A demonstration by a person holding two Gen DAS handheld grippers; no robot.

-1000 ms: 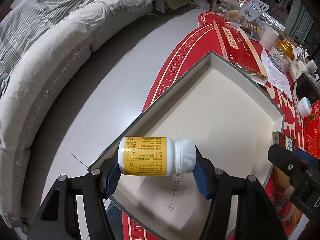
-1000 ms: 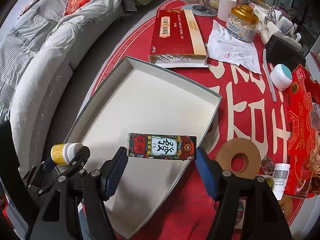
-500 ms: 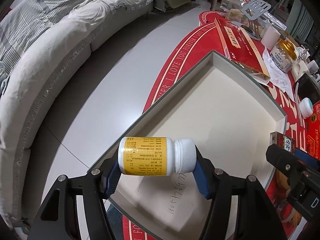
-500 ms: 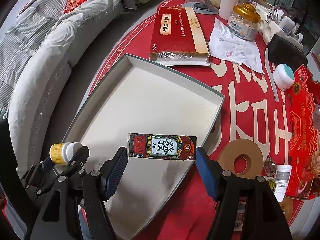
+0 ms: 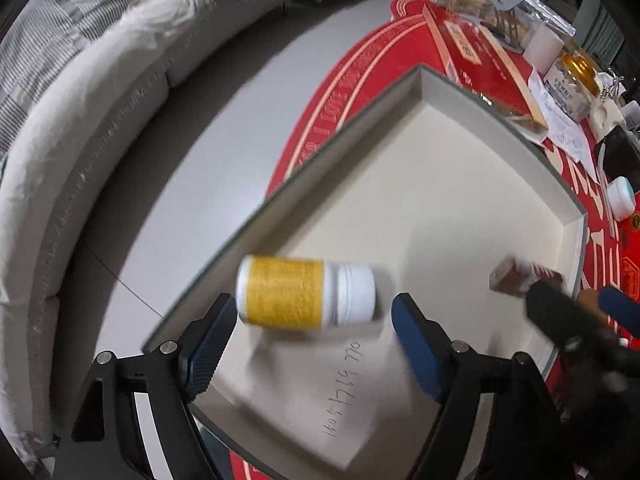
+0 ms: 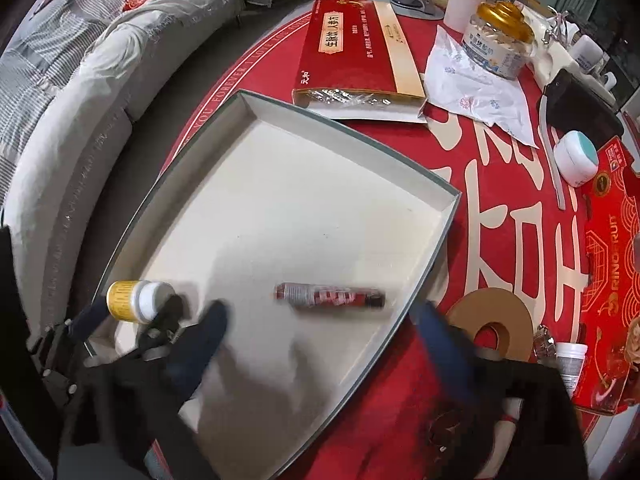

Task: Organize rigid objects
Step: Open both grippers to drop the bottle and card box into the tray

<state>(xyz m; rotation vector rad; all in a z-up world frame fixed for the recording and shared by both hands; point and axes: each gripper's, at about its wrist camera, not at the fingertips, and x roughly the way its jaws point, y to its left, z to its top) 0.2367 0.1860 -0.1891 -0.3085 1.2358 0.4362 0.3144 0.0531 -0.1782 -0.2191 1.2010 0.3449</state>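
Observation:
A white pill bottle (image 5: 306, 298) with a yellow label lies sideways between the spread fingers of my left gripper (image 5: 308, 340), blurred and free of the pads, just over the shallow cream tray (image 5: 420, 76). It also shows in the right wrist view (image 6: 138, 301). A small red patterned box (image 6: 330, 295) is blurred over the tray (image 6: 352, 128) floor ahead of my right gripper (image 6: 318, 344), whose fingers stand wide apart and do not touch it. The box shows in the left wrist view (image 5: 522, 280) too.
The tray sits on a red round tablecloth (image 6: 492, 184). Behind it lie a long red carton (image 6: 360, 44), a gold-lidded jar (image 6: 498, 40), tissue paper, a white cup and a small teal-lidded pot (image 6: 576, 158). A tape roll (image 6: 494, 328) lies right. A sofa (image 5: 80, 92) curves left.
Both grippers have opened. The pill bottle has left the left pads and the red box has left the right pads; both are blurred in motion down toward the tray floor.

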